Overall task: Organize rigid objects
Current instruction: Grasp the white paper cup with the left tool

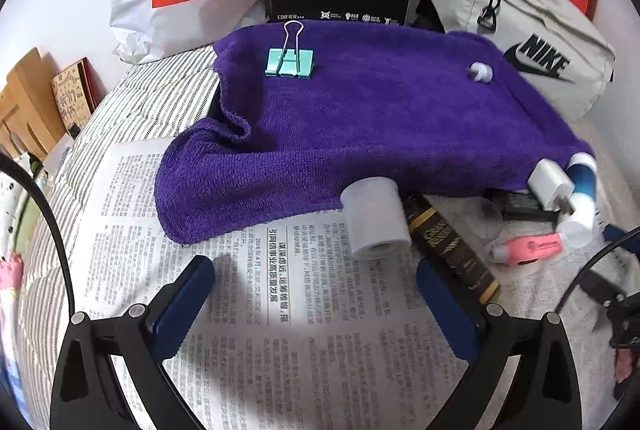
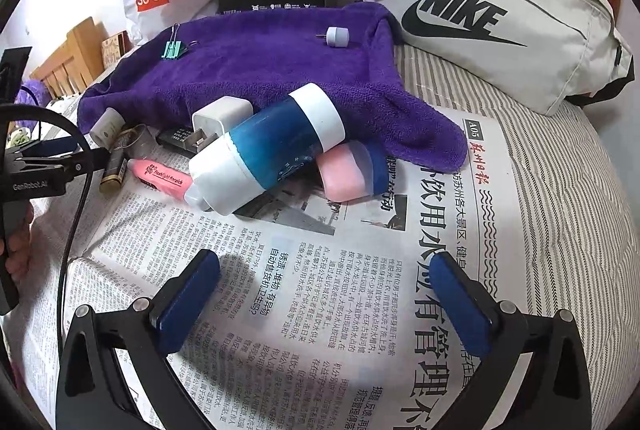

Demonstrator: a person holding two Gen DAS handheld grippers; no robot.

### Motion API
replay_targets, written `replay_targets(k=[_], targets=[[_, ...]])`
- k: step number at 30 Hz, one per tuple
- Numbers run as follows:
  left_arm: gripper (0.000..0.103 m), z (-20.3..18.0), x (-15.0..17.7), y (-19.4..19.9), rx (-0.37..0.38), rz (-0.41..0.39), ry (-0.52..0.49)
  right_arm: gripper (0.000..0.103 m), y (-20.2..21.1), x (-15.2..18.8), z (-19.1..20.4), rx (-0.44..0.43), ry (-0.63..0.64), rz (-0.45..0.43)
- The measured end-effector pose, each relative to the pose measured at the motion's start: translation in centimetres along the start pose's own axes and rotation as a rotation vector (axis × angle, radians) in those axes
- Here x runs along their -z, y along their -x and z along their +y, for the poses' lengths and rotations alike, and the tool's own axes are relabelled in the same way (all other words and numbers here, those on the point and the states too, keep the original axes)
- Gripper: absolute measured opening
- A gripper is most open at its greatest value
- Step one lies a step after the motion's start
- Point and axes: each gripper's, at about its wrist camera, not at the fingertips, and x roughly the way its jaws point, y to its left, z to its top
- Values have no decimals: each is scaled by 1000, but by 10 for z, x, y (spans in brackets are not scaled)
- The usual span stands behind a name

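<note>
The blue translucent bottle with white cap and base (image 2: 272, 146) lies tilted on the newspaper (image 2: 360, 290) at the purple towel's (image 2: 260, 70) near edge, touching a white plug adapter (image 2: 220, 122) and a pink soap bar (image 2: 344, 174). A mint binder clip (image 1: 290, 62) sits on the towel. Left gripper (image 1: 316, 286) and right gripper (image 2: 326, 278) hover over the newspaper, fingers wide apart and holding nothing.
</note>
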Motion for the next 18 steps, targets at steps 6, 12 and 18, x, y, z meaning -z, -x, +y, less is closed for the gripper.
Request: replay_targets(k=[6, 12, 18], targets=[[89, -8, -9, 10, 29, -4, -19, 103, 0, 0, 0, 0, 0, 0], [56, -12, -19, -1, 53, 51, 1, 103, 0, 0, 0, 0, 0, 0], [51, -14, -23, -2, 63, 66, 8, 103, 0, 0, 0, 0, 0, 0]])
